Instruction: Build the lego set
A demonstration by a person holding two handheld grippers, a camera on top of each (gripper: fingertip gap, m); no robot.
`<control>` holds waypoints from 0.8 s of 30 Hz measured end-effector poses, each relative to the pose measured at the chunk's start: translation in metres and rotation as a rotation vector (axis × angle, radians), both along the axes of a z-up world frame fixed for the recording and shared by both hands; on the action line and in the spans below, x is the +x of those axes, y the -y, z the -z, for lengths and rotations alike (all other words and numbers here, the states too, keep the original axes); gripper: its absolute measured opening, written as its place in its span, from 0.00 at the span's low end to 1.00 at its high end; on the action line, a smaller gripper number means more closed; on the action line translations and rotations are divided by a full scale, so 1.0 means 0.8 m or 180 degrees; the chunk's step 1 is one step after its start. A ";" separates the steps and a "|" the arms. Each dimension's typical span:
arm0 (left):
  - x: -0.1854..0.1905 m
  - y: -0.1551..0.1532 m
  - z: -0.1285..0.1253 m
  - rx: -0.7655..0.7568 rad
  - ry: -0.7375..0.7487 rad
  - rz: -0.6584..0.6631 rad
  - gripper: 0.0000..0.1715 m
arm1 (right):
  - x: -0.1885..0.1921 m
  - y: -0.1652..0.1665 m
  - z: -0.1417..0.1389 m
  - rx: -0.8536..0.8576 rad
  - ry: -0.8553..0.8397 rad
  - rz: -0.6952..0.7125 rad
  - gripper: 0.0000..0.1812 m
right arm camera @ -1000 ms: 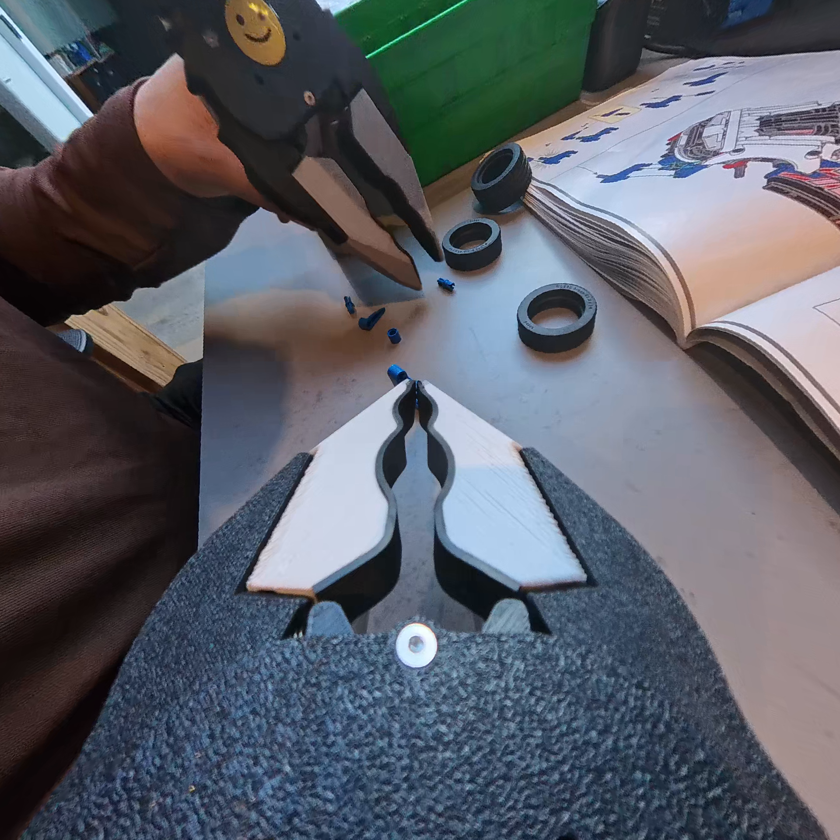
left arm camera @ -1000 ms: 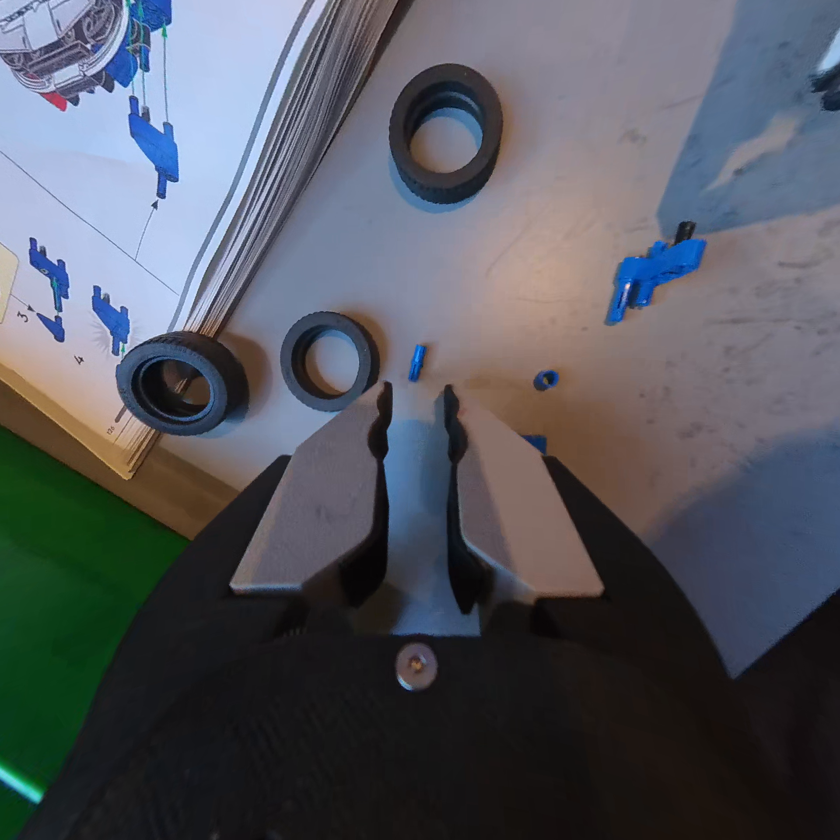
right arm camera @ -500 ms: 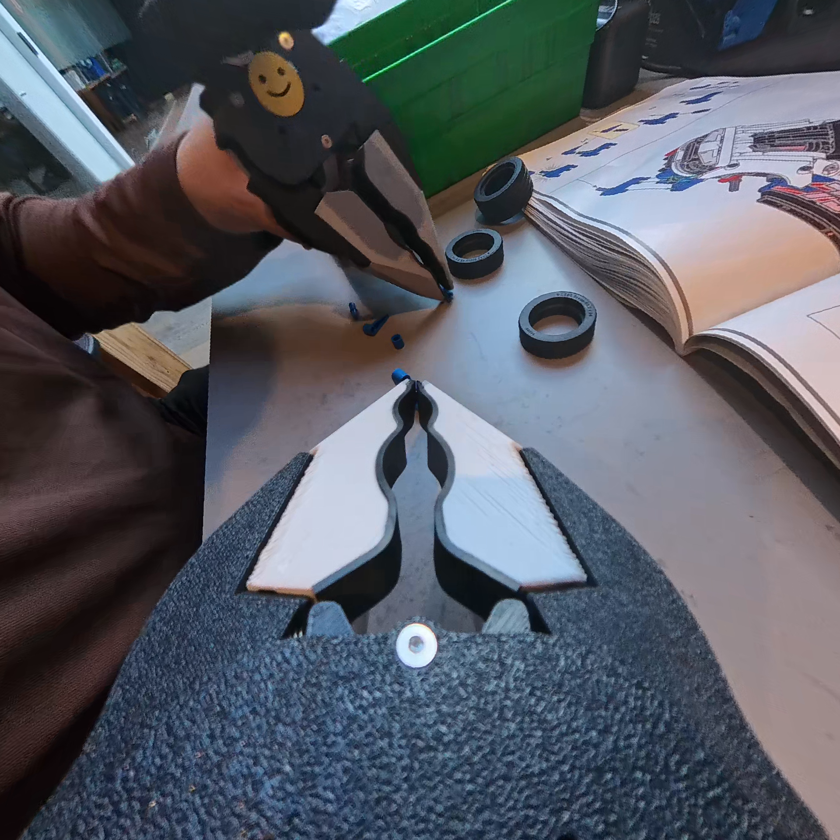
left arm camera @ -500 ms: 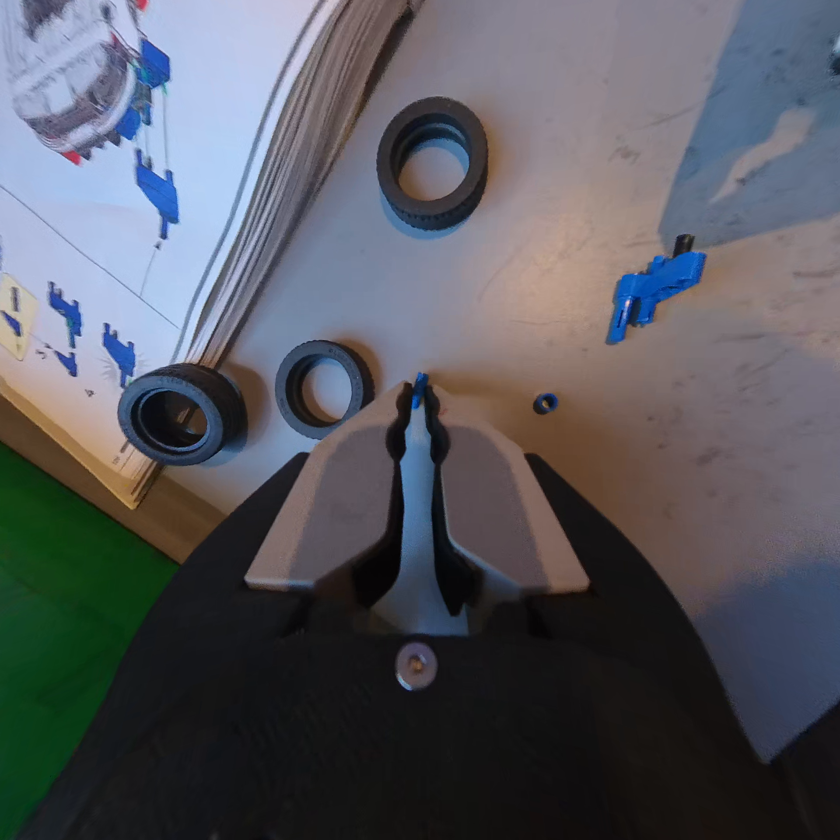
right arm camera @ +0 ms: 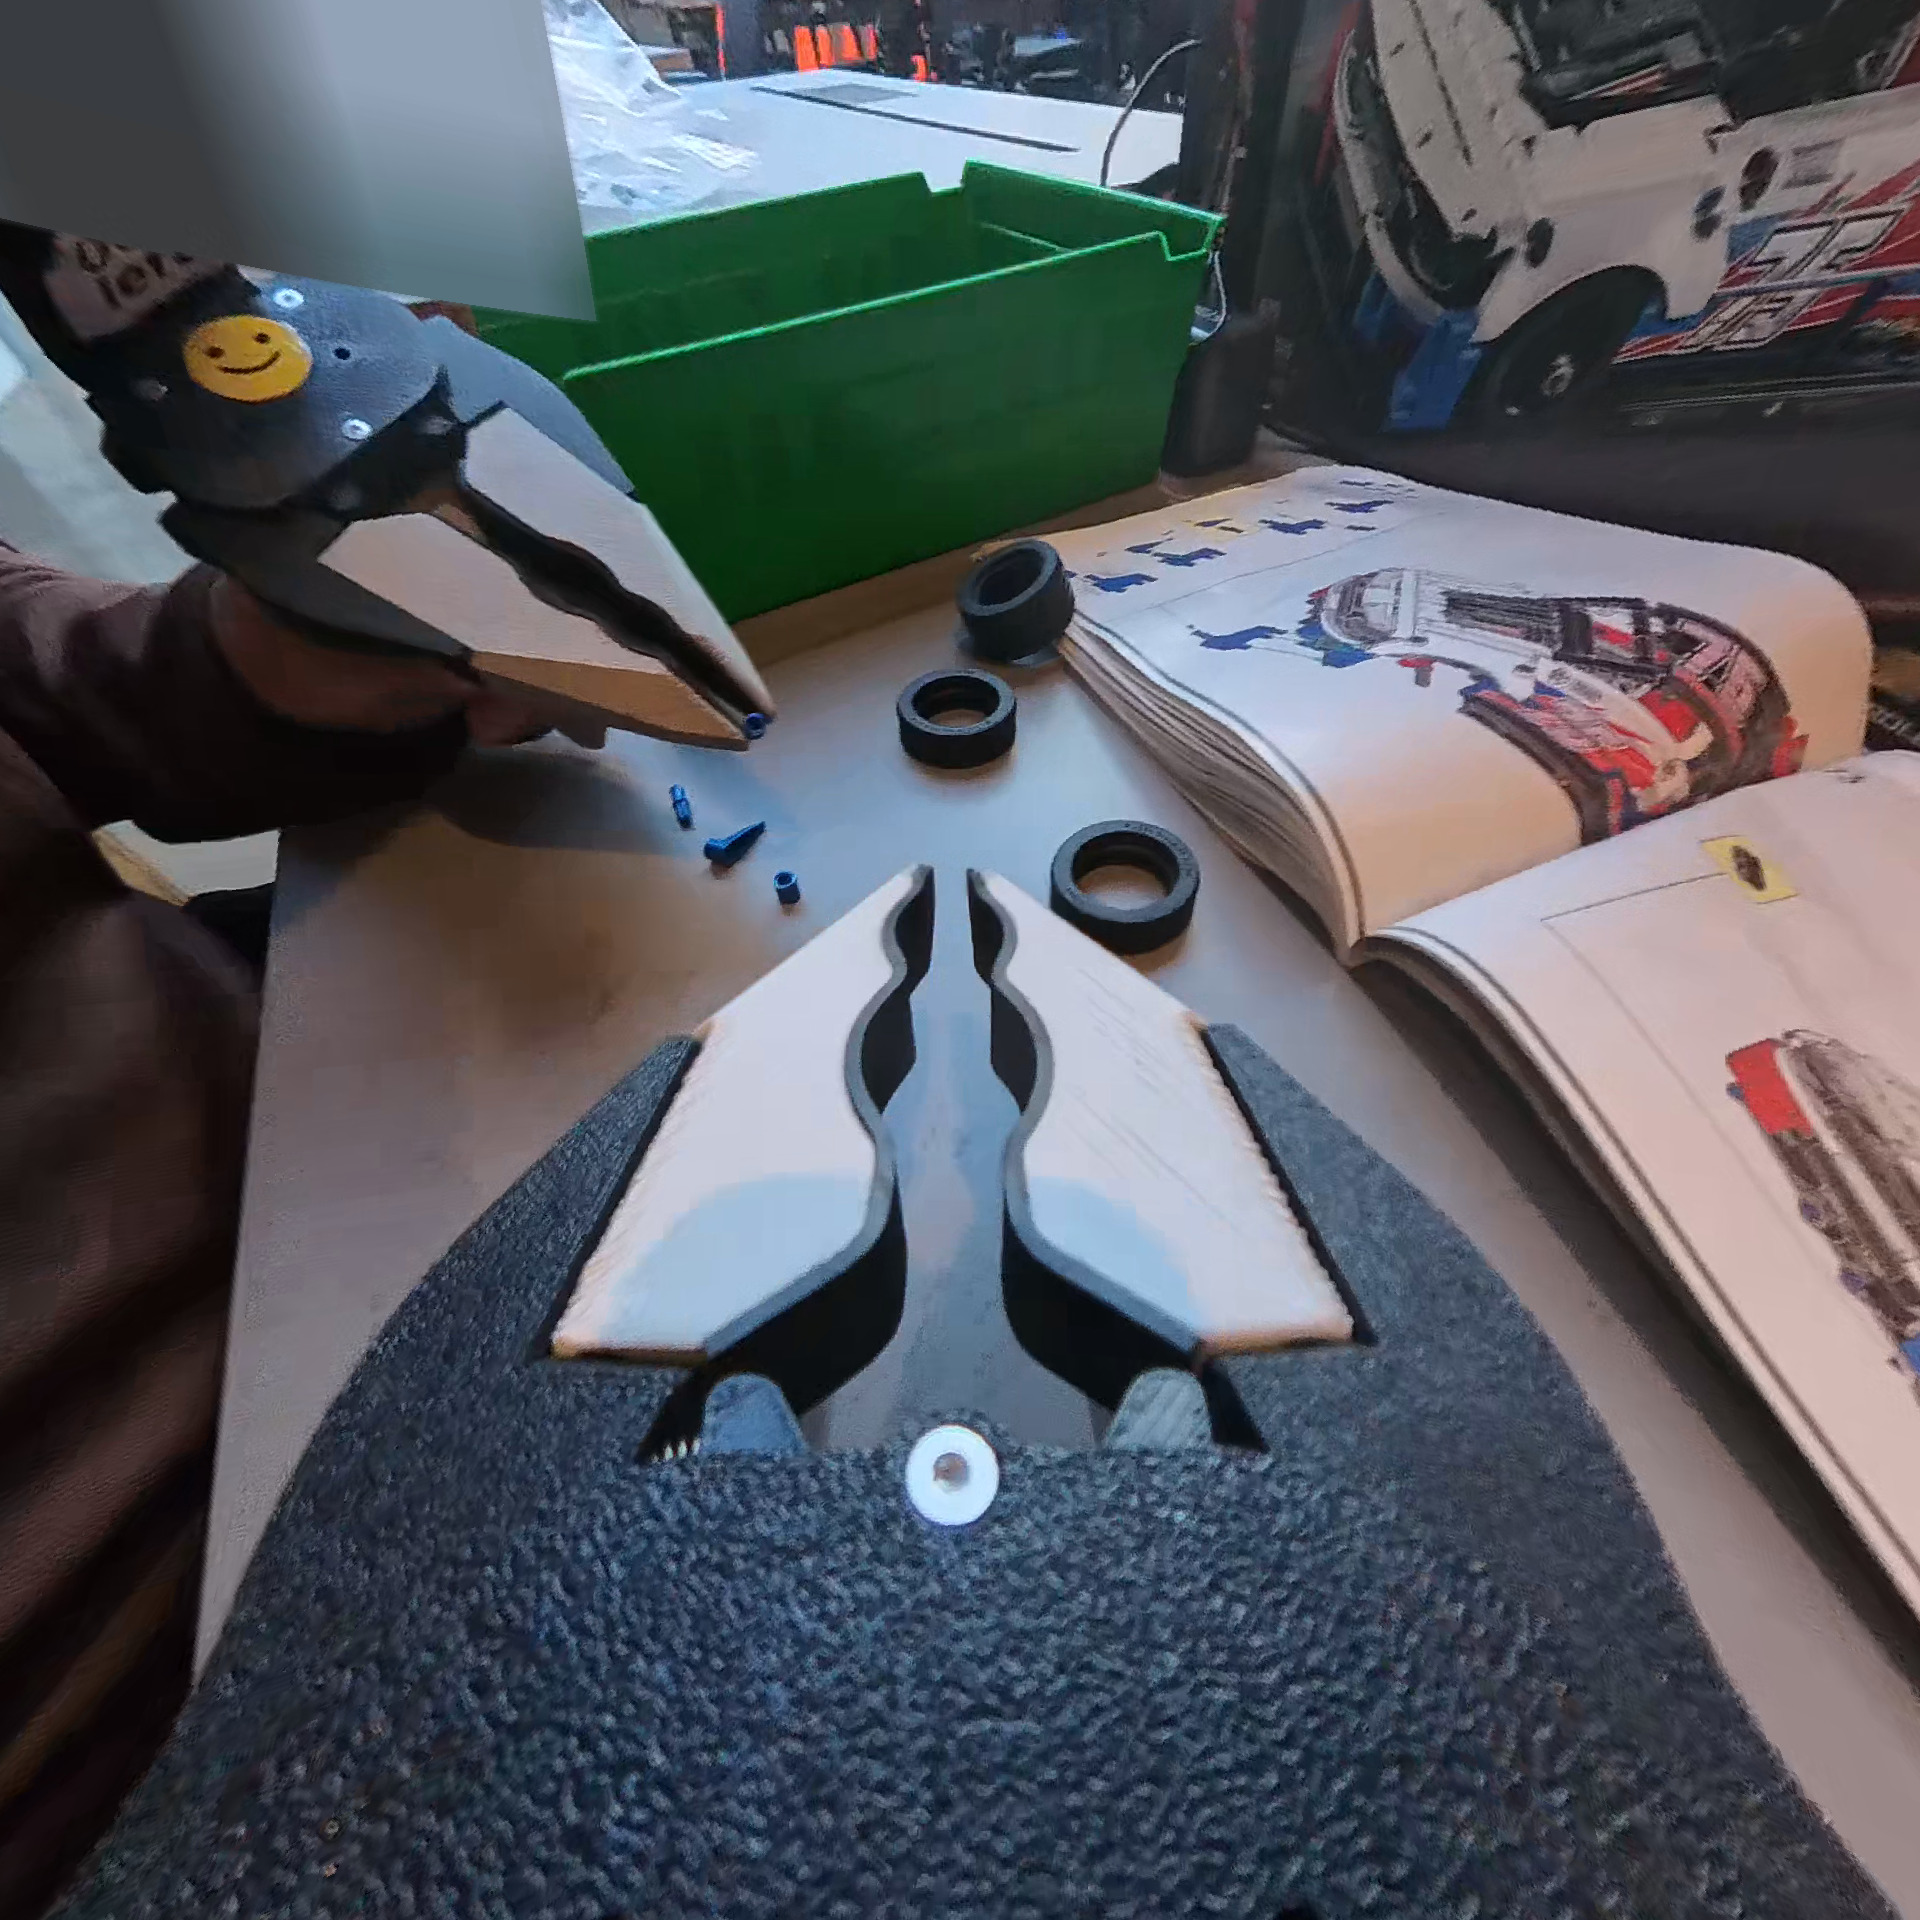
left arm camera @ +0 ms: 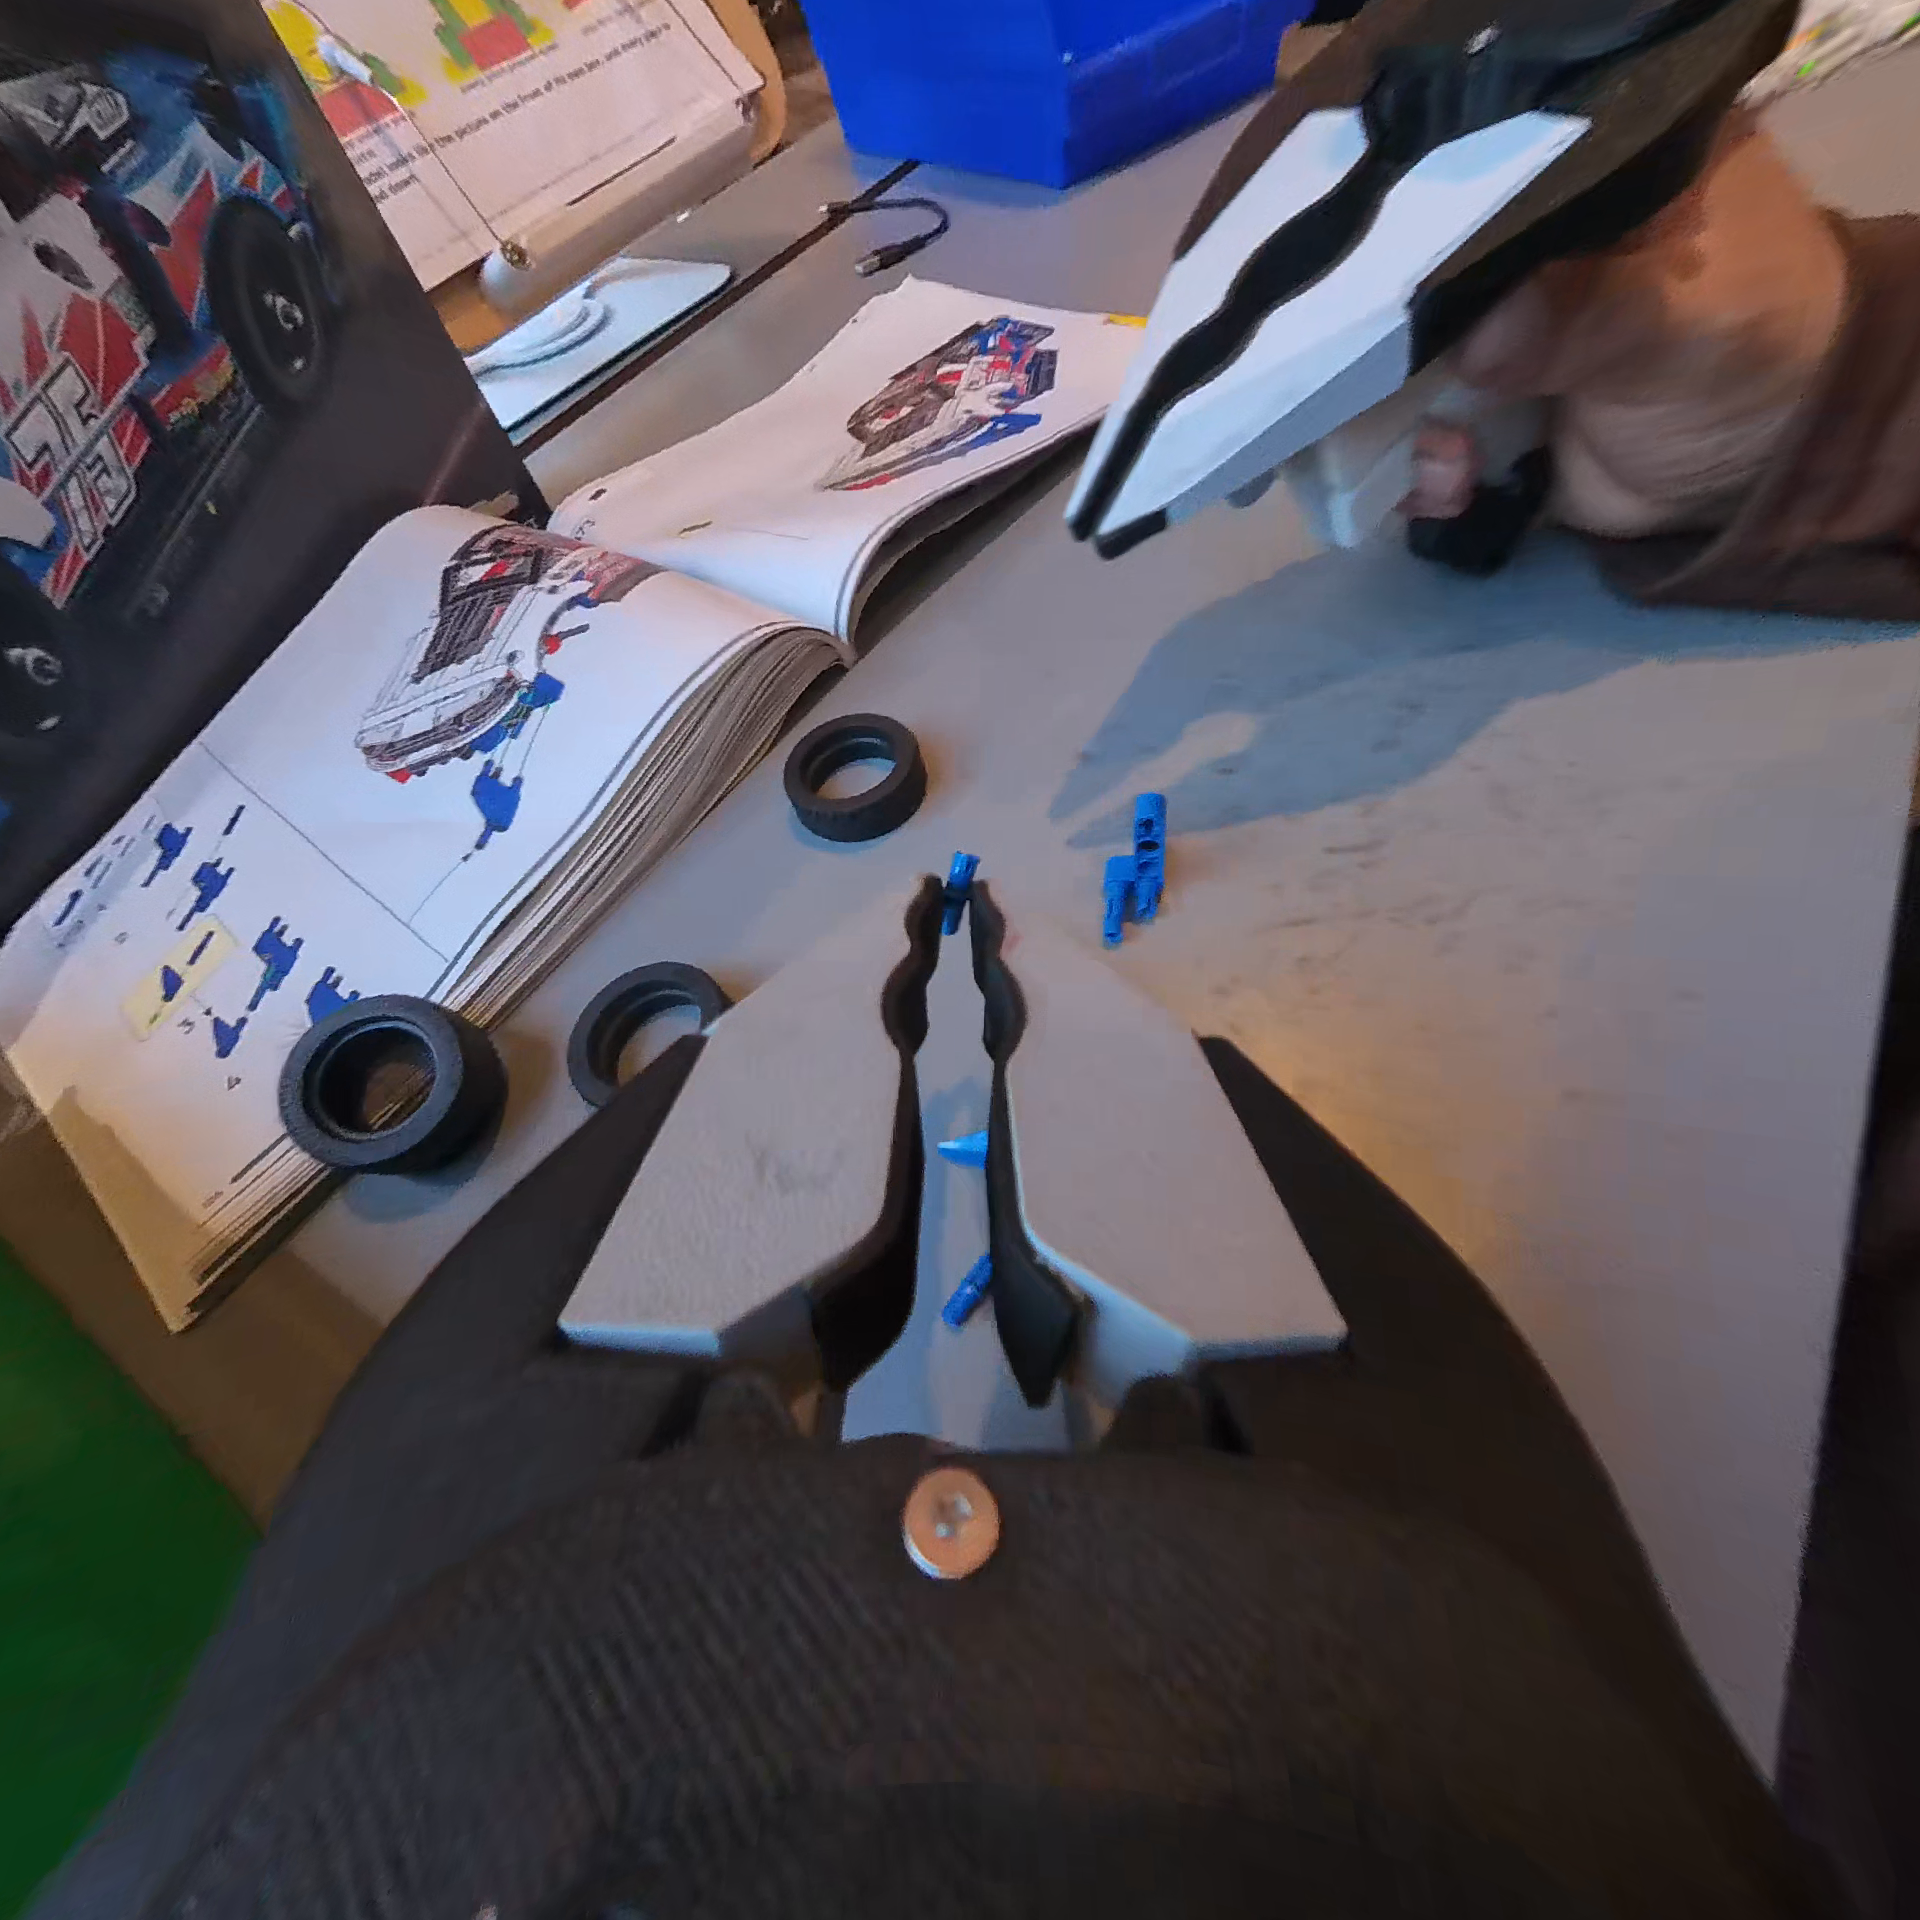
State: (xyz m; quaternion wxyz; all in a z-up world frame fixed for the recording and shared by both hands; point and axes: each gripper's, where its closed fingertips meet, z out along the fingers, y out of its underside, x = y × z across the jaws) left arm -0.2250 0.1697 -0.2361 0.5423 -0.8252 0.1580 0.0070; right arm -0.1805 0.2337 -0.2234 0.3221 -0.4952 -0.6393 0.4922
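Worktop, grey and scuffed, is carrying everything. Green bin is sitting past the far edge; the set's box is standing at the far-left corner.

Instruction book is lying open along the left side, pages facing up.

Three black tyres are sitting by the book: one leaning on its near corner, one flat just beside it, one flat farther in.

Left gripper is holding clear of the worktop, fingers clamping a small blue pin at the very tips; only a sliver of the pin is gripped.

Right gripper is hovering over the middle of the worktop, fingers slightly apart, nothing showing between them.

Blue connector piece is lying toward the middle, just right of the held pin. Three loose blue bits are lying toward the near edge: a pin, a tapered piece, a bush.

Risks, as judgement:
- Pin is sitting so shallow in the tips that any twist or press against a hole could flick it out.
- A dropped pin may roll among the loose bits or off the near edge.
- Pin looks slightly skewed; pushing it in crooked could jam it.
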 end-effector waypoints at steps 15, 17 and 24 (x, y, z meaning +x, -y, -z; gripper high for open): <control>0.009 0.008 -0.004 -0.0008 0.0763 0.0267 0.01 | -0.080 -0.024 -0.043 0.0145 -0.0217 -0.0056 0.07; 0.007 0.007 -0.003 -0.0017 0.0759 0.0248 0.01 | -0.082 -0.026 -0.038 0.0274 -0.0222 -0.0026 0.06; 0.000 0.002 -0.001 -0.0058 0.0874 0.0166 0.01 | -0.086 -0.010 -0.027 0.0214 -0.0151 -0.0331 0.06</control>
